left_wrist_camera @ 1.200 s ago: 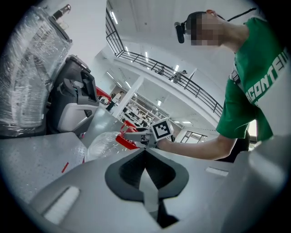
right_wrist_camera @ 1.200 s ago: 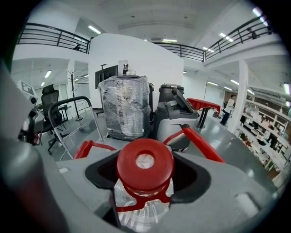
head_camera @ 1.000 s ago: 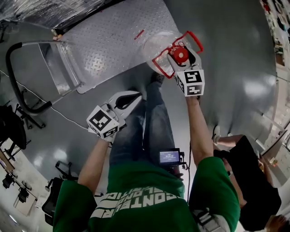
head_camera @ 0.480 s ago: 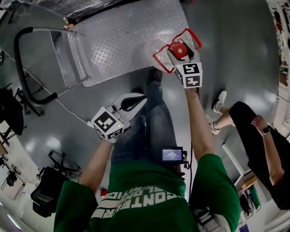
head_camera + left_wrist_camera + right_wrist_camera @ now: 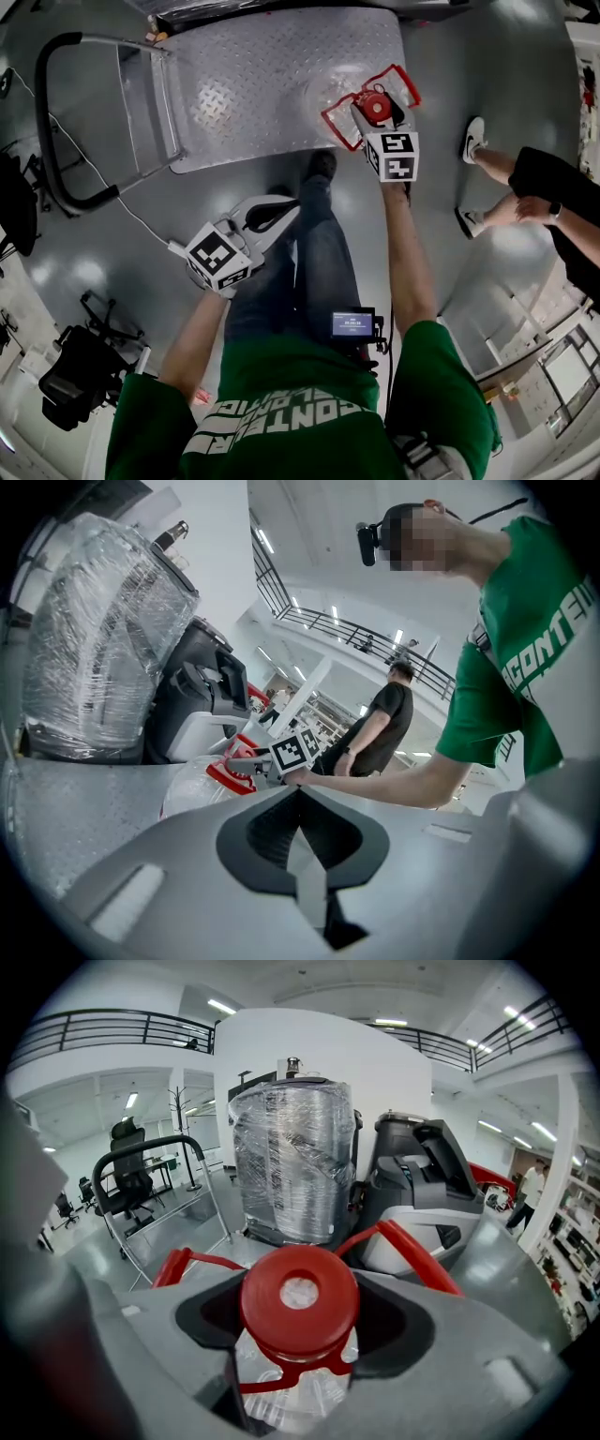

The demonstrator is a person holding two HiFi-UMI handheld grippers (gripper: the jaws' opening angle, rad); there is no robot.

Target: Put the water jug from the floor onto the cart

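— What had the right gripper [image 5: 373,106] got hold of?

— Its jaws were clamped on the neck of the clear plastic water jug with the red cap and red carry handle [image 5: 300,1303]. The jug hung straight below that gripper.

— How did that compare with a second before?

— Back then the jug's body overhung the near right corner of the flat diamond-plate steel cart with the black loop handle [image 5: 253,75]. Now the deck lay under all of it, close to the front edge. Whether the base touched the plate could not be told.

— And the left gripper [image 5: 272,210]?

— It was unchanged. Its jaws were pressed together on nothing, and it was held low beside the person's jeans leg [image 5: 319,253], with the jug ahead of its tips.
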